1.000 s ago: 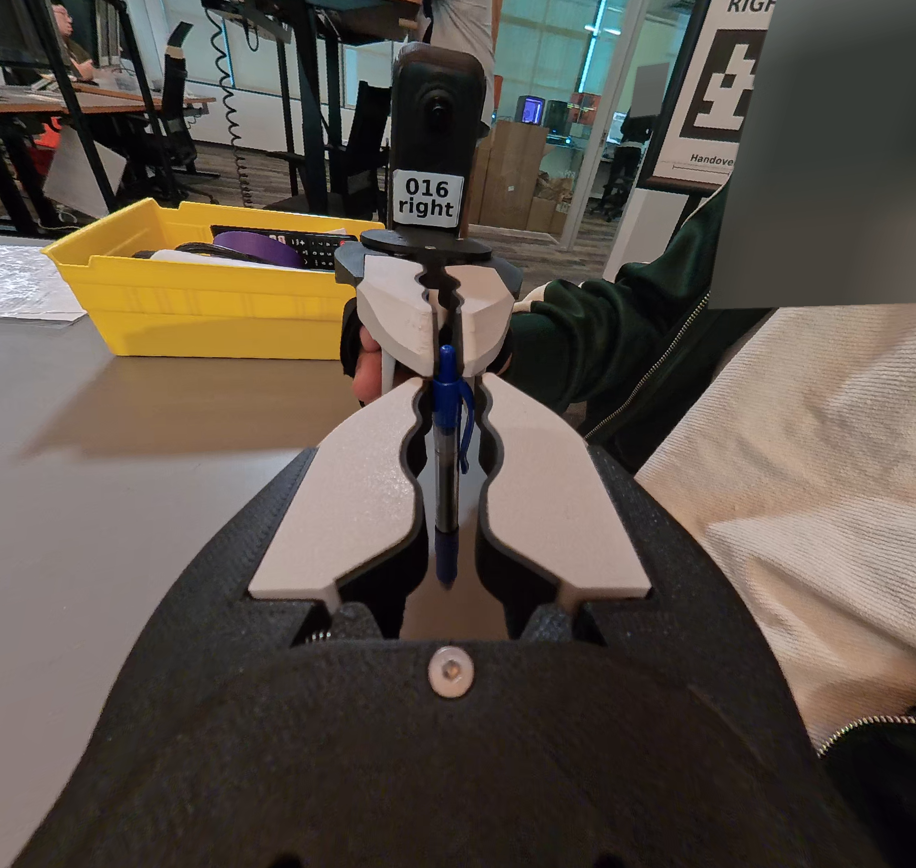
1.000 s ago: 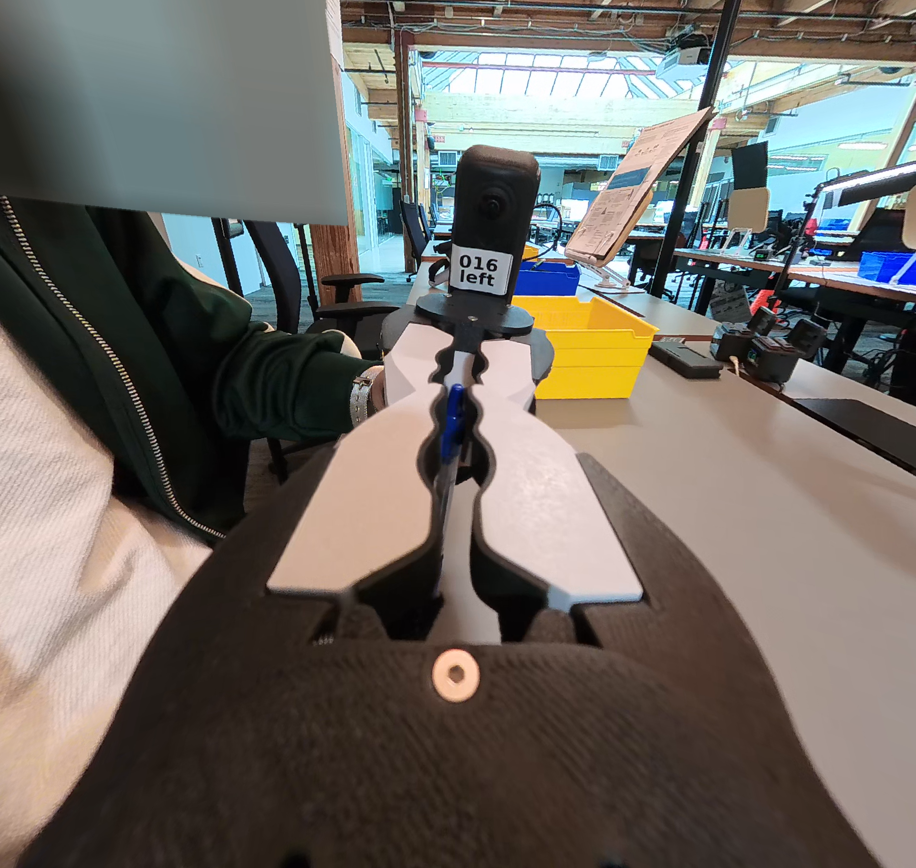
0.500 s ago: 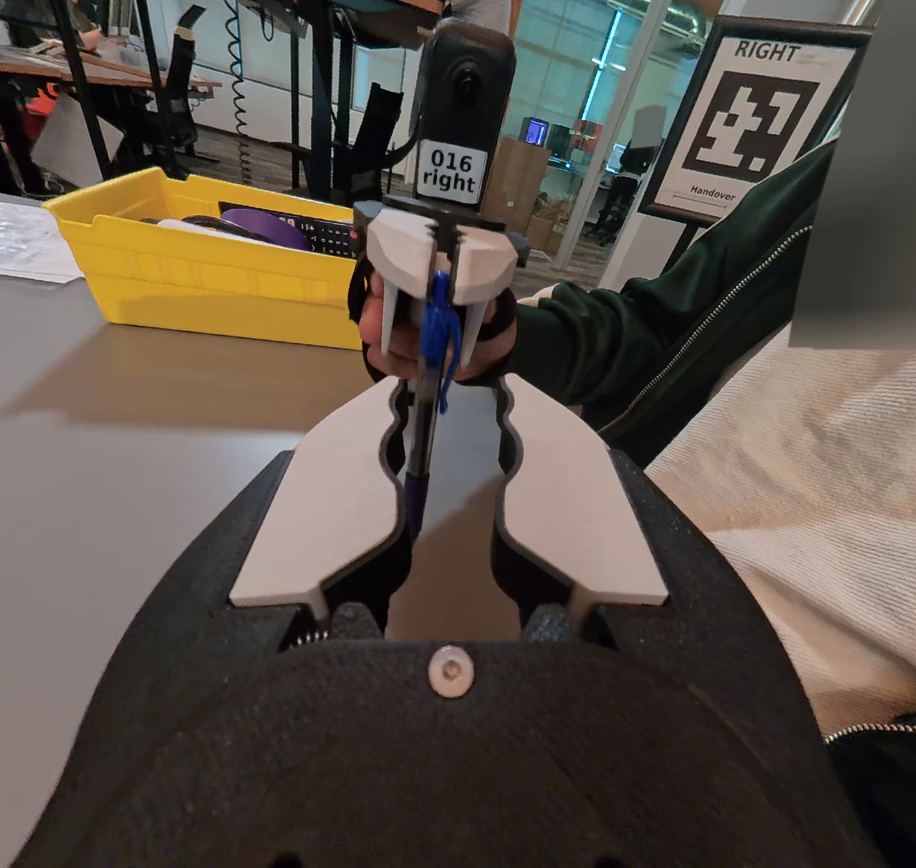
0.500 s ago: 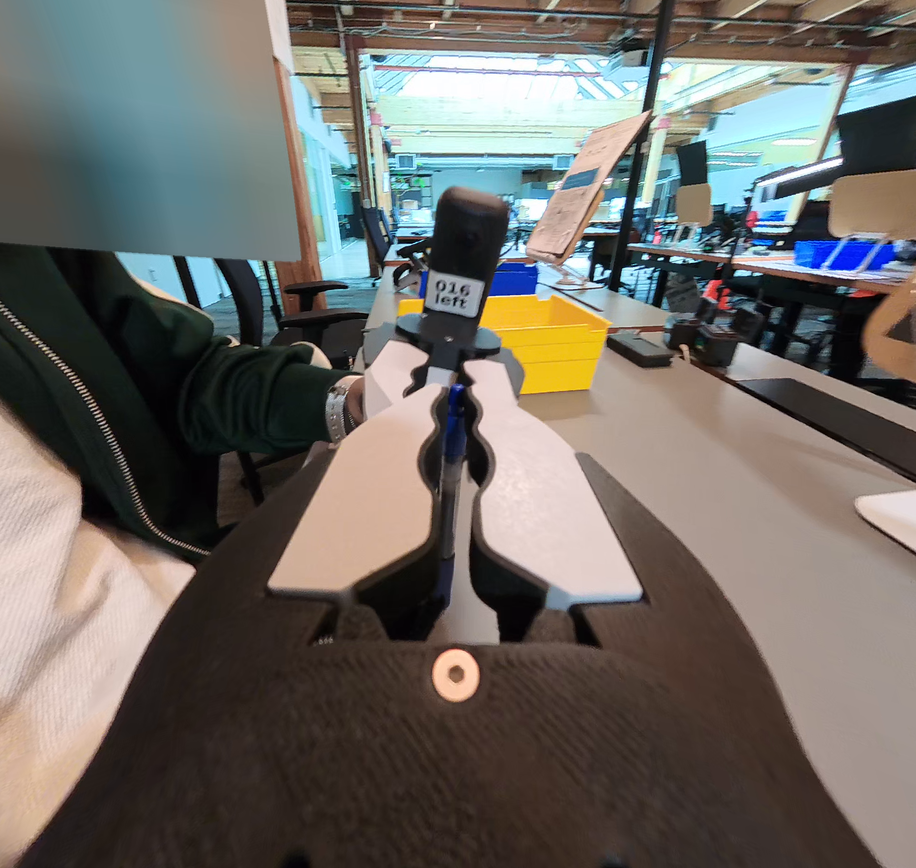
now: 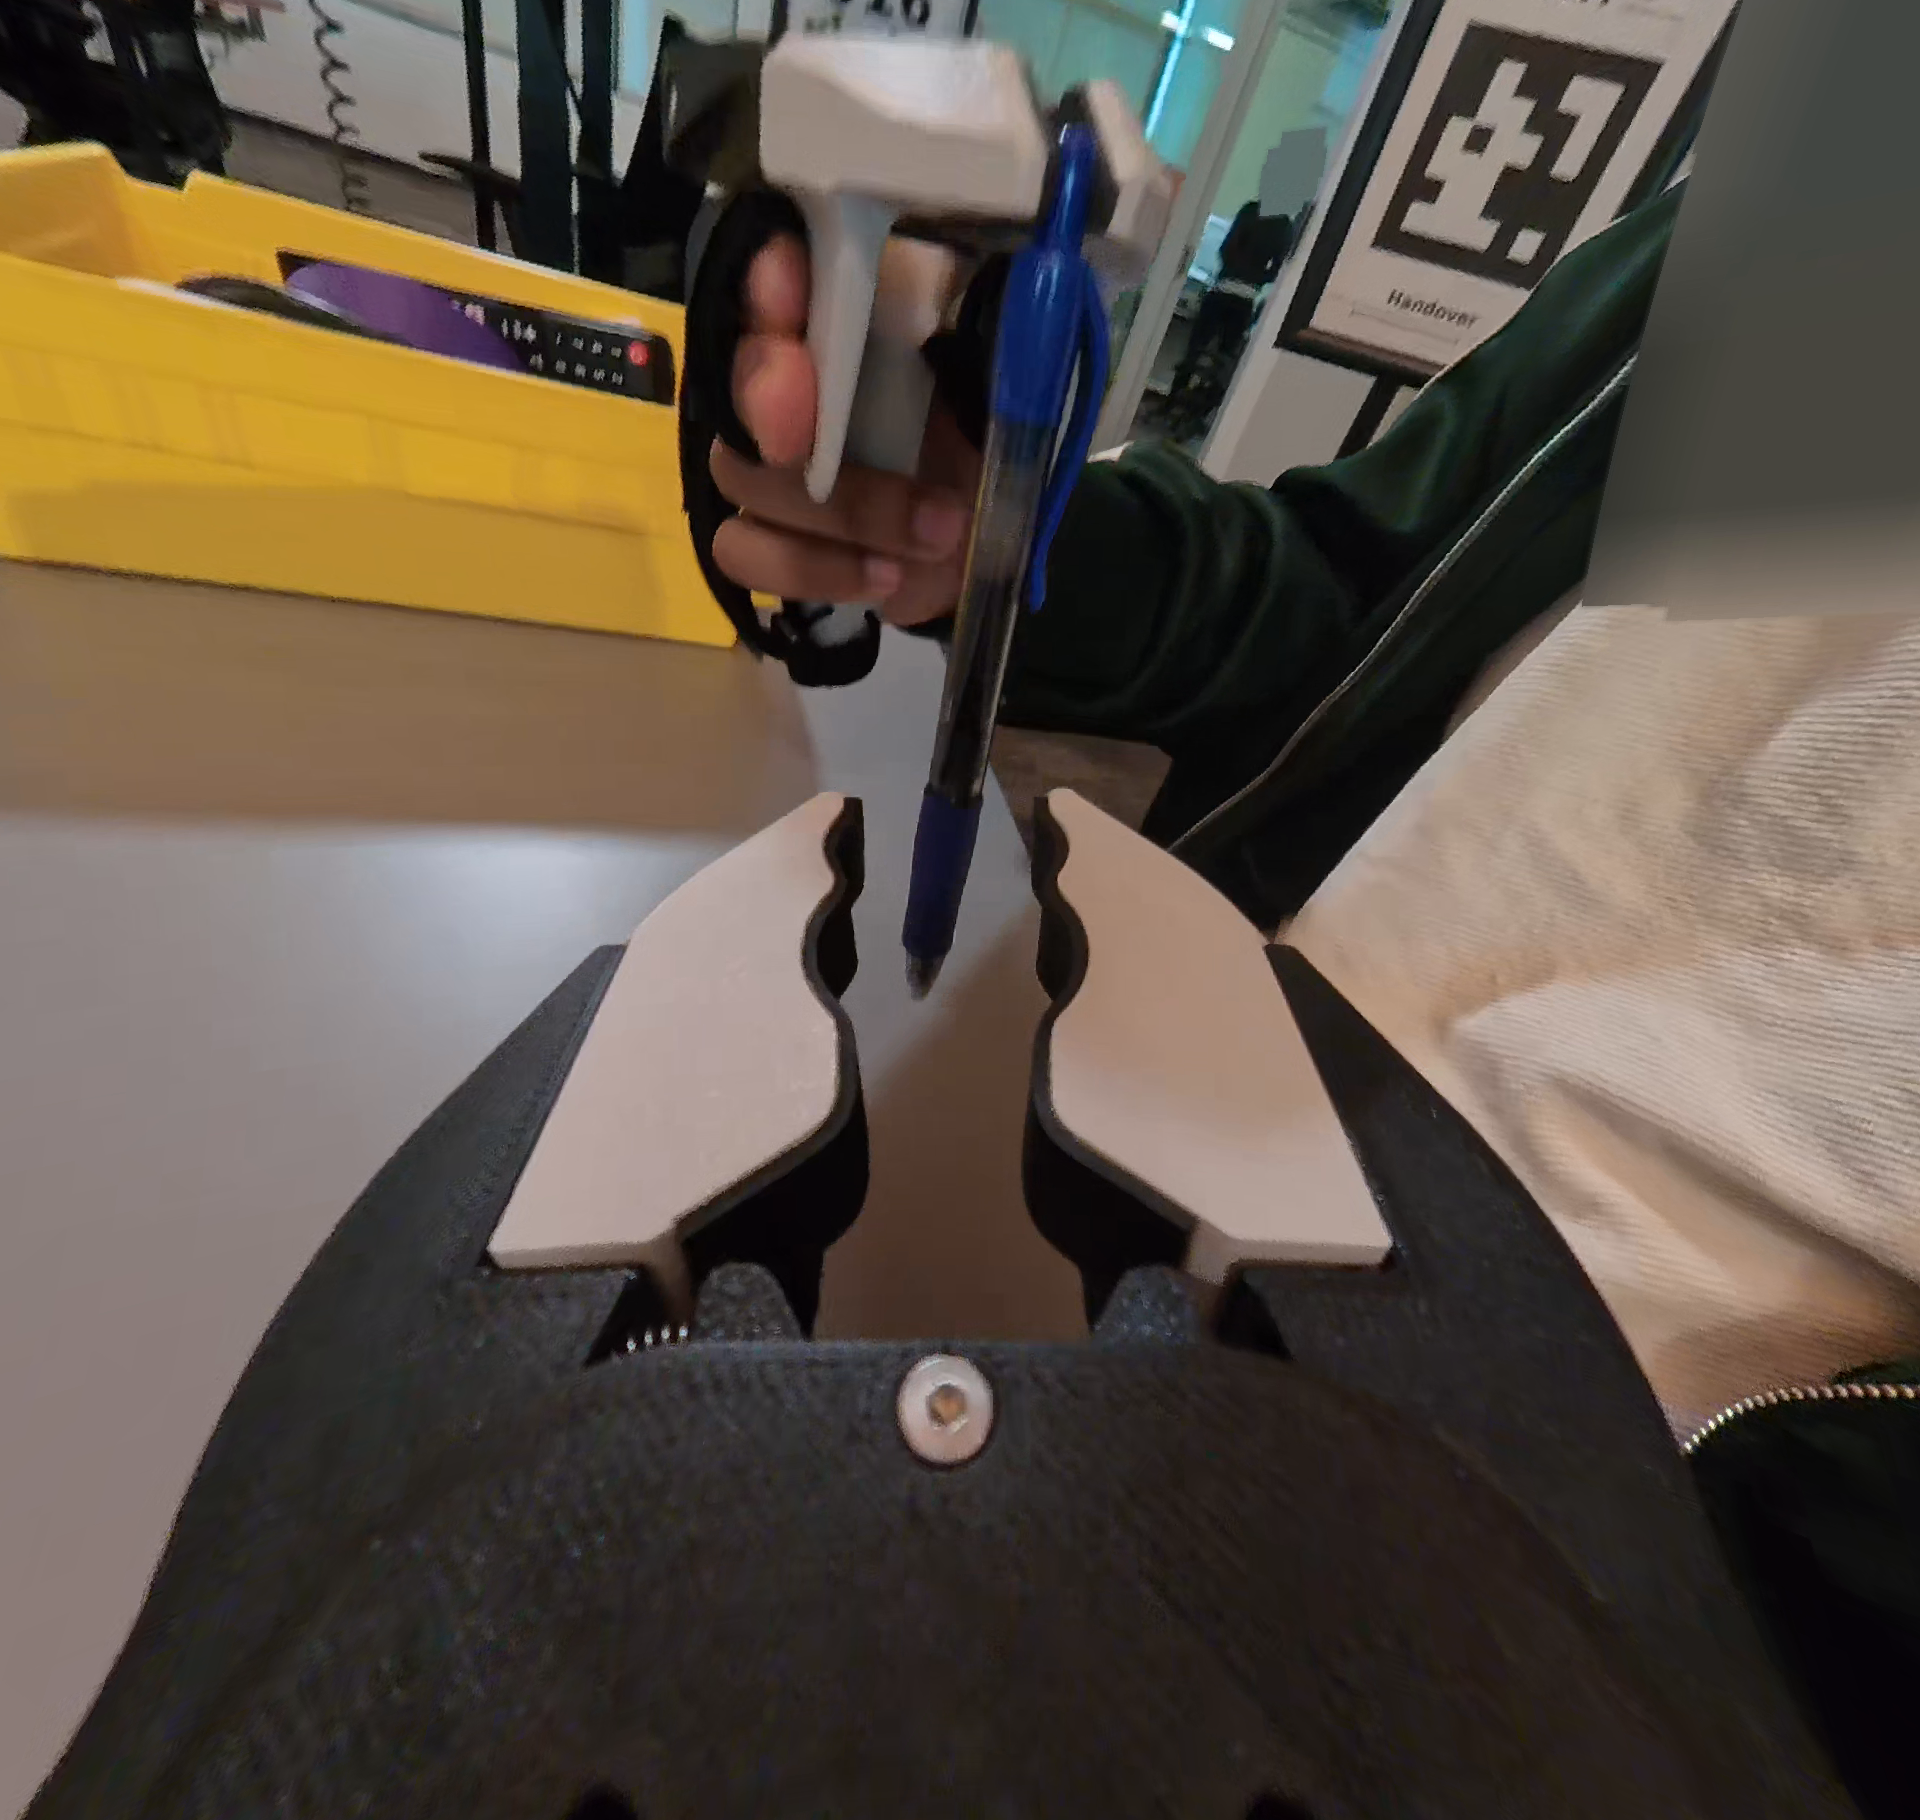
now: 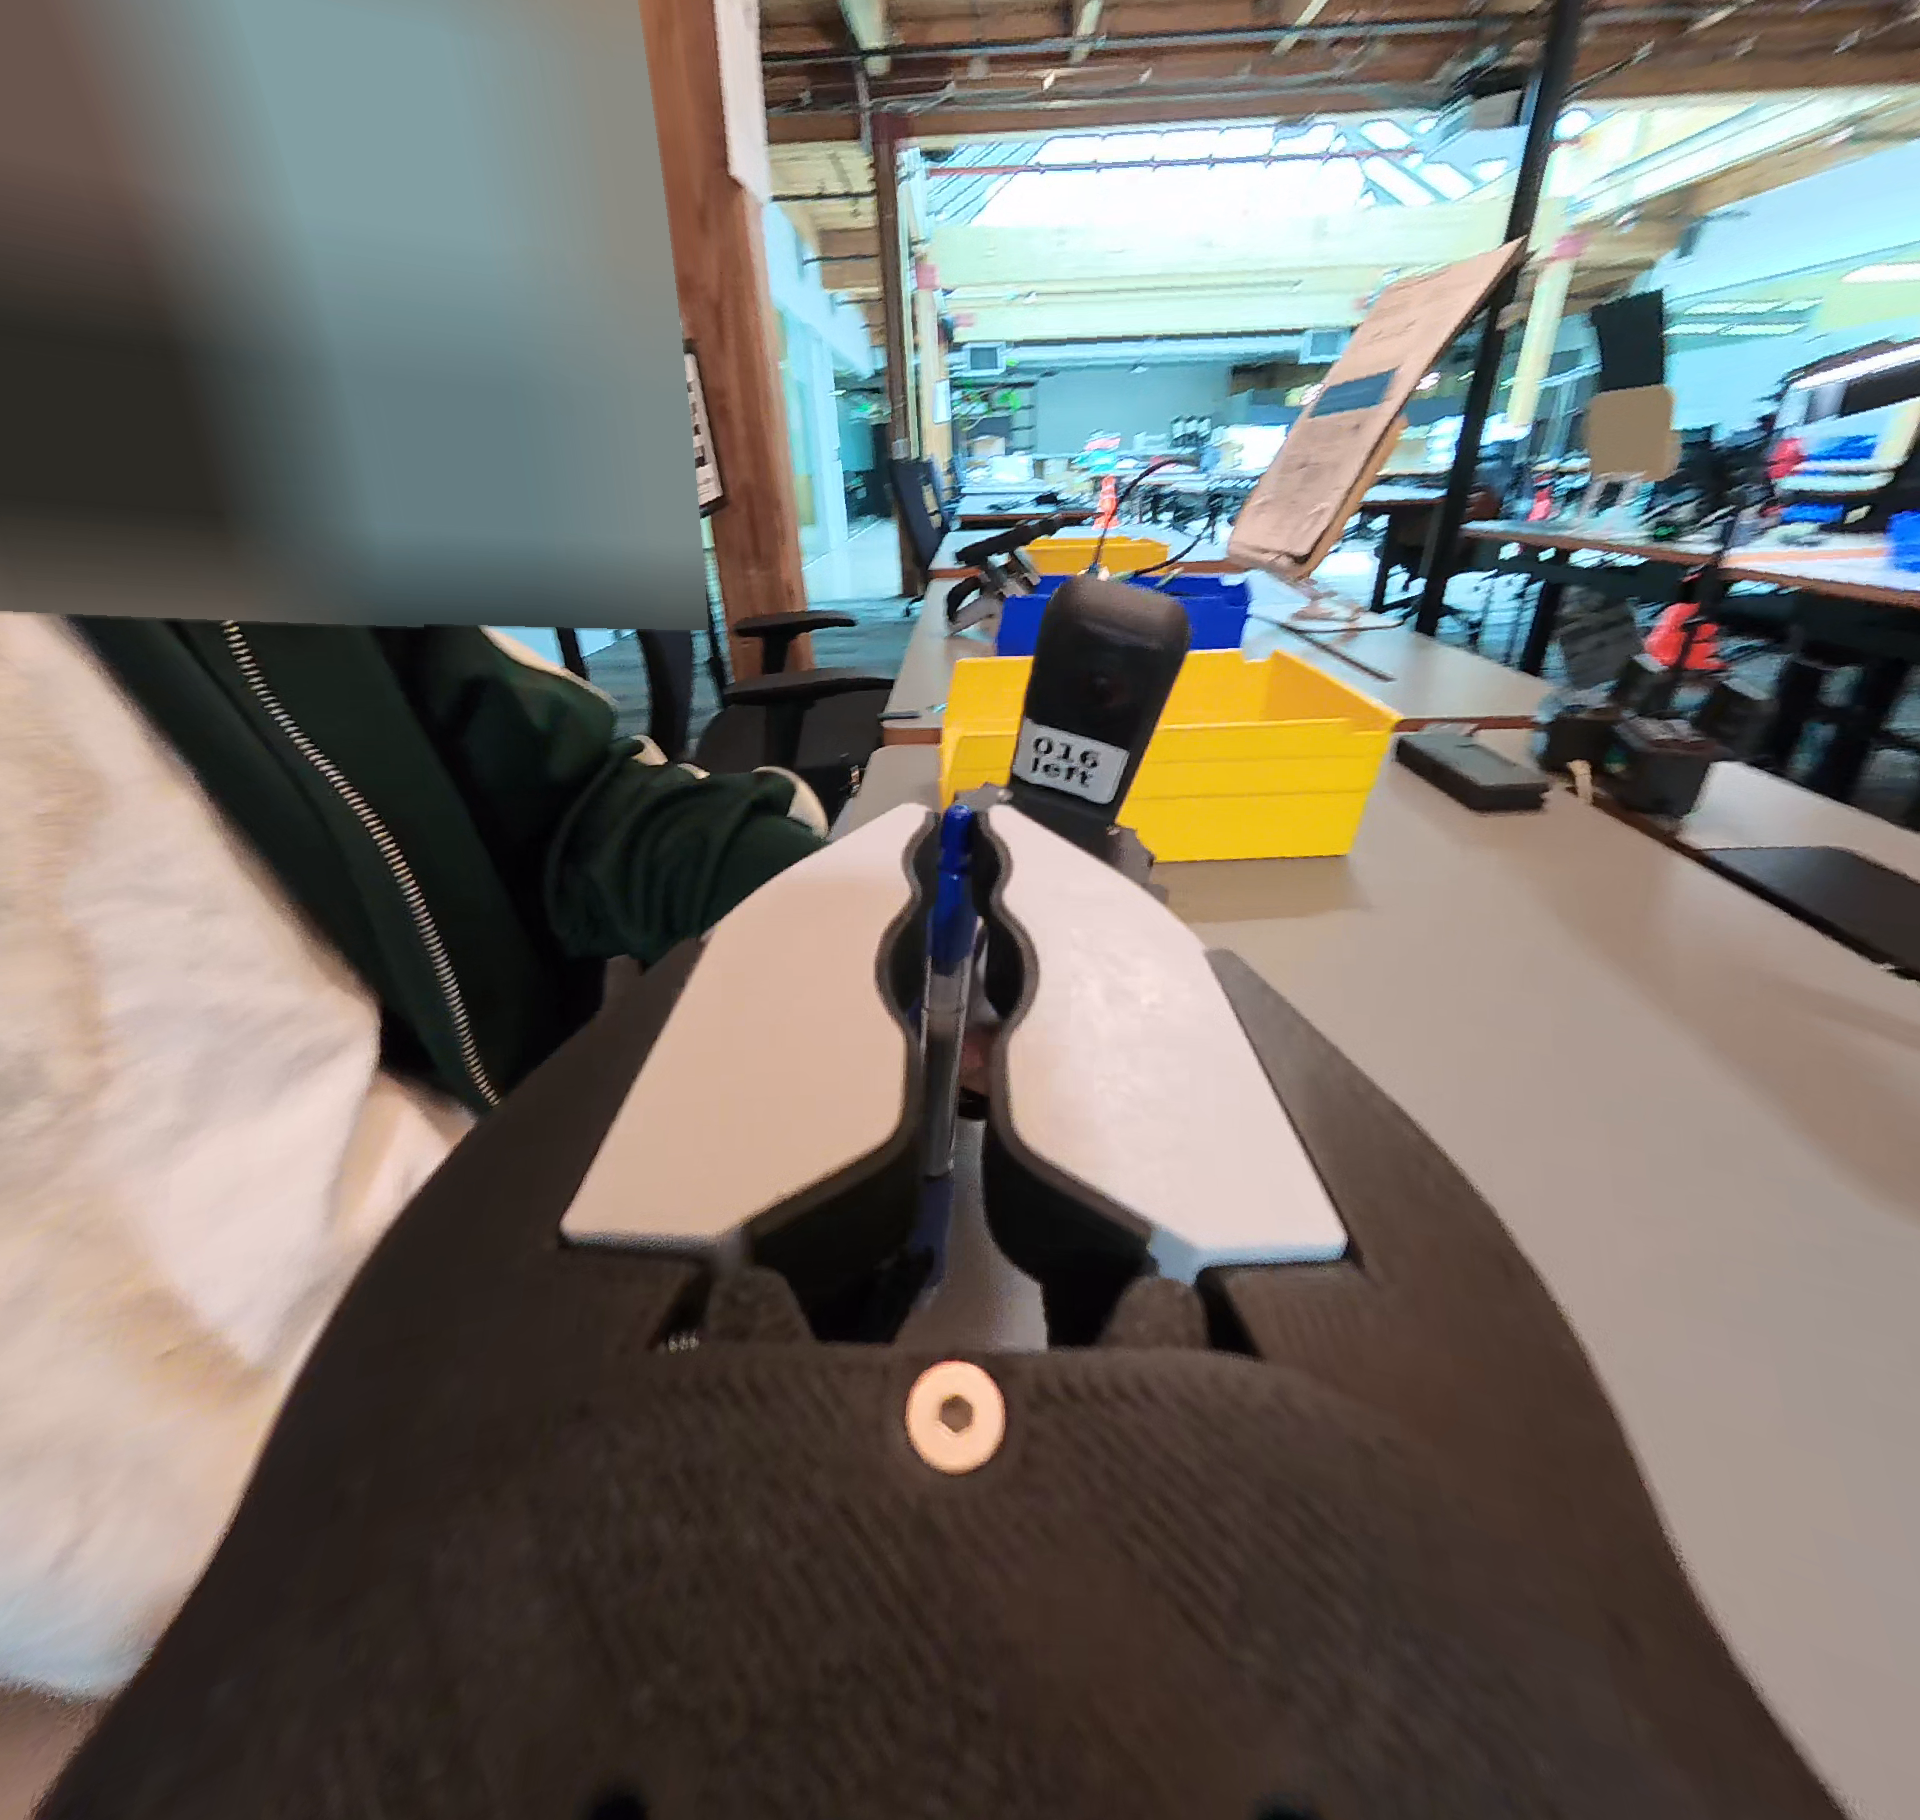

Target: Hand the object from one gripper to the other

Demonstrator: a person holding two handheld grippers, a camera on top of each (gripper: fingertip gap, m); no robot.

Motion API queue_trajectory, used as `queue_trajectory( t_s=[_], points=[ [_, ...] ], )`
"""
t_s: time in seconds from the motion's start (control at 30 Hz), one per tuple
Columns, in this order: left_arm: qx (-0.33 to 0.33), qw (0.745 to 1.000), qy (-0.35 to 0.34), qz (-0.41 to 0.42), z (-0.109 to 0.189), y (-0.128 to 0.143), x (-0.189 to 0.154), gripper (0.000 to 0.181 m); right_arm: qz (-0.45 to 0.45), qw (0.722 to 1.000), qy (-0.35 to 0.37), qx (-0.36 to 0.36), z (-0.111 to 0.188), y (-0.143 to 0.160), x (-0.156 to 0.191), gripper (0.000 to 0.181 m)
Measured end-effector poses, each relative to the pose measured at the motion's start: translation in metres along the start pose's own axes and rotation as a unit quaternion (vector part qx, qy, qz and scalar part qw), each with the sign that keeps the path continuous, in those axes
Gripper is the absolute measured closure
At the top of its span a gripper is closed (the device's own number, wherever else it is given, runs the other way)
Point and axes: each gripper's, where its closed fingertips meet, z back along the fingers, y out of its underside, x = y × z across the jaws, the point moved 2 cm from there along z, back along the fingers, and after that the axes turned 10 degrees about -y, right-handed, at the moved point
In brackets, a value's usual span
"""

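1. Between the two grippers, over the grey table (image 5: 260,939): blue pen (image 5: 997,544) hangs nearly upright, cap end up, tip down.
2. Right gripper (image 6: 956,835) is pinching the pen; its white fingers (image 6: 790,1022) are pressed onto the barrel near the cap. From the left wrist view the same gripper (image 5: 1060,160) sits above, with the clamp at the pen's top end.
3. Left gripper (image 5: 945,825) is spread, with a clear gap between its white fingers (image 5: 707,1043). Pen's grip section and tip hang in that gap near the fingertips; neither finger touches it.
4. Person's hand (image 5: 831,482) wraps the right gripper's handle, dark green sleeve (image 5: 1299,575) behind it.
5. Yellow bin (image 5: 312,440) on the table behind the right gripper, holding a purple item (image 5: 405,316) and a black remote (image 5: 582,352).
6. Framed black-and-white marker sign (image 5: 1507,139) stands at back right in the left wrist view.
7. Right wrist view: left gripper's black camera post (image 6: 1101,700) shows past the fingertips, another yellow bin (image 6: 1247,762) behind it, blue bin (image 6: 1216,612) farther back.
8. Motion blur on the right gripper in the left wrist view.
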Motion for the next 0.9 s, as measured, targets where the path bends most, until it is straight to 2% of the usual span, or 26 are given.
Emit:
queue_trajectory(
  t_s=[0.17,0.33,0.47,0.9],
  points=[
    [-0.027,0.999,0.027,-0.005,0.0,-0.012,-0.012,0.157,-0.02,0.999,-0.029,0.008,-0.003,0.006,0.005,0.175],
    [-0.035,0.999,0.028,-0.011,-0.002,-0.015,-0.017,0.153,-0.023,0.999,-0.037,0.016,-0.006,0.007,0.007,0.176],
    [-0.052,0.998,0.019,-0.019,0.0,-0.023,-0.019,0.157,-0.024,0.999,-0.039,0.019,-0.007,0.009,0.008,0.175],
    [-0.049,0.999,0.013,-0.012,-0.002,-0.02,-0.016,0.162,-0.021,0.999,-0.029,0.024,-0.006,0.009,0.005,0.176]
  ],
)
